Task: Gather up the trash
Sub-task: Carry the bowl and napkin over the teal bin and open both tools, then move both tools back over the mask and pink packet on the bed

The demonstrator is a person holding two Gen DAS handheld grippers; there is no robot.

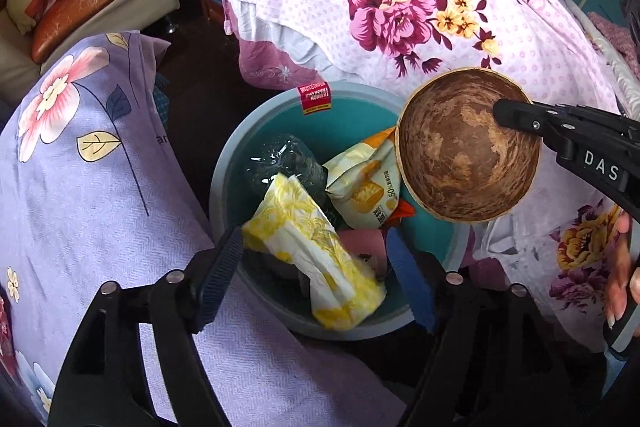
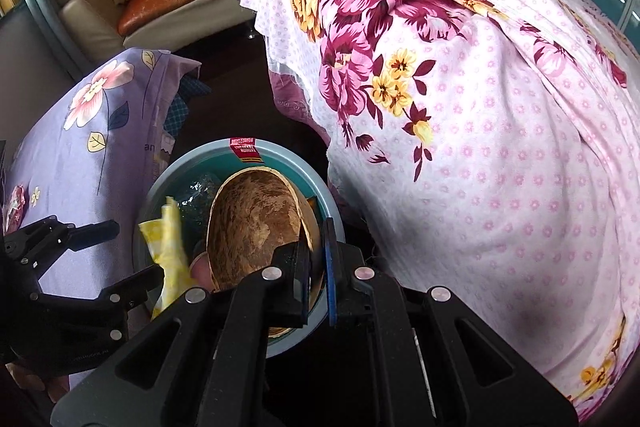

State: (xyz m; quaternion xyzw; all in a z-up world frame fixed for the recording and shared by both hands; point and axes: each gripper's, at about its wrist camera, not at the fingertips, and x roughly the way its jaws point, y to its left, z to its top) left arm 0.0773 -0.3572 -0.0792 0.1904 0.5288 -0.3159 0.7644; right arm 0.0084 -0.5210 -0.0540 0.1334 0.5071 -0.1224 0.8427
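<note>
Our right gripper pinches the coconut shell's rim, hollow tilted toward us over the basin. Our left gripper gapes wide, empty, above the yellow tissue pack, which lies slantwise.

1 bin, 1 coconut shell, 1 yellow tissue pack, 1 snack bag, 1 crushed bottle, 2 grippers.

A round teal basin with a grey rim and a red label at its far edge stands on the dark floor between two beds. Inside lie a crumpled clear plastic bottle, a yellow-and-white tissue pack slanting across the near half, and a snack wrapper at the right. A brown half coconut shell, hollow upward and tilted, hangs over the basin's right edge.
</note>
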